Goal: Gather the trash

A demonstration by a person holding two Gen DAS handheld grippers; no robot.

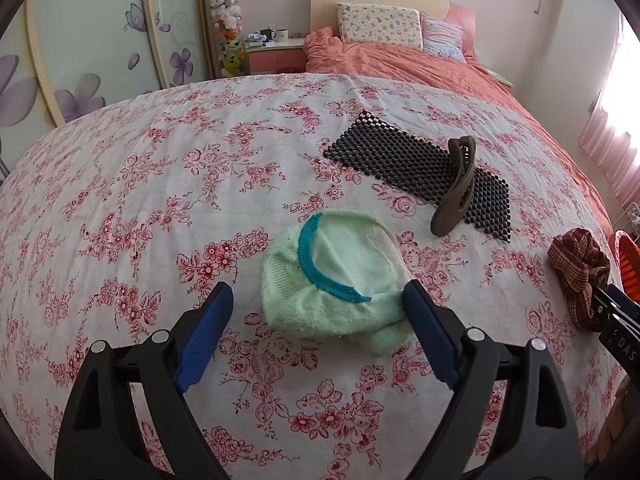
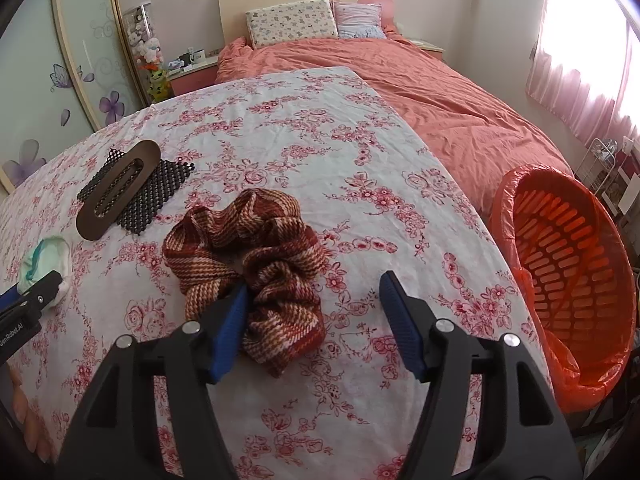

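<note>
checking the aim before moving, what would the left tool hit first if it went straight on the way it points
Most likely the green cloth: it lies on the tablecloth between the left tool's open tips and just ahead of them. Depth is hard to judge, so it might meet the tablecloth under it at once.

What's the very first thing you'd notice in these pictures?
Probably the bright orange basket lined with an orange bag, standing off the right edge of the flowery cloth. Next, the striped brown scrunchie lying between the open right tongs, with one blue pad right against it. The pale green sock with a teal band sits between the open left tongs.
</note>
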